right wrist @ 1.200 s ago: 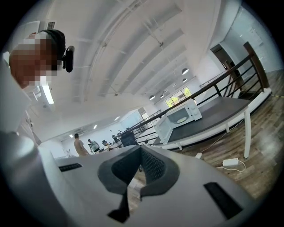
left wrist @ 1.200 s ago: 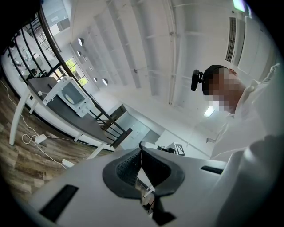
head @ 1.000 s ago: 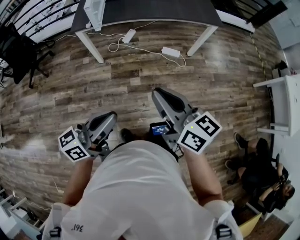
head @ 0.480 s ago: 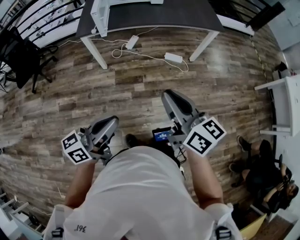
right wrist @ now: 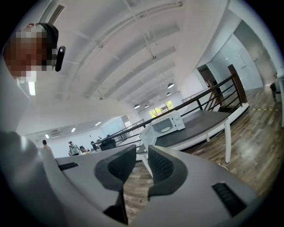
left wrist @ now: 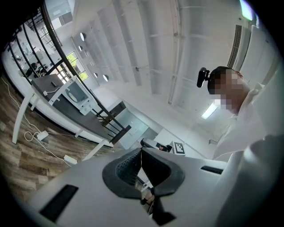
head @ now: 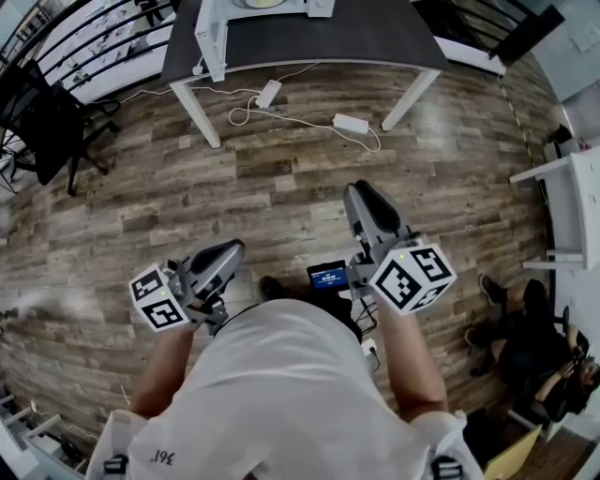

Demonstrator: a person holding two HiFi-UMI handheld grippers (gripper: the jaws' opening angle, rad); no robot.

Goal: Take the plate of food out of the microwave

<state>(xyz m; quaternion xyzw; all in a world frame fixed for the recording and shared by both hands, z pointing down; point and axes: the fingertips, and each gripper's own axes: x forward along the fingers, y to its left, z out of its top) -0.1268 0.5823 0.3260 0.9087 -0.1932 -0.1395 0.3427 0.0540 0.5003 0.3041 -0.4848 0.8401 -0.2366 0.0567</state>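
A white microwave (right wrist: 167, 123) stands on a dark table (head: 309, 37) across the wooden floor, its door (head: 210, 30) swung open. A pale plate (right wrist: 165, 129) shows inside it, and from the head view only its edge (head: 262, 3) shows at the top. Both grippers are held close to the person's body, far from the table. My left gripper (head: 236, 247) is shut with nothing in it, pads together (left wrist: 141, 153). My right gripper (head: 359, 190) points toward the microwave. Its jaws are opening, with a narrow empty gap (right wrist: 142, 153) between them.
Two white power strips (head: 352, 123) with cables lie on the floor under the table. A black chair (head: 42, 112) stands at the left. A seated person (head: 530, 352) and a white desk (head: 572, 202) are at the right. A black railing runs behind the table.
The table and microwave have come further into the head view as the person moved toward them. Both grippers sit slightly lower in the frame.
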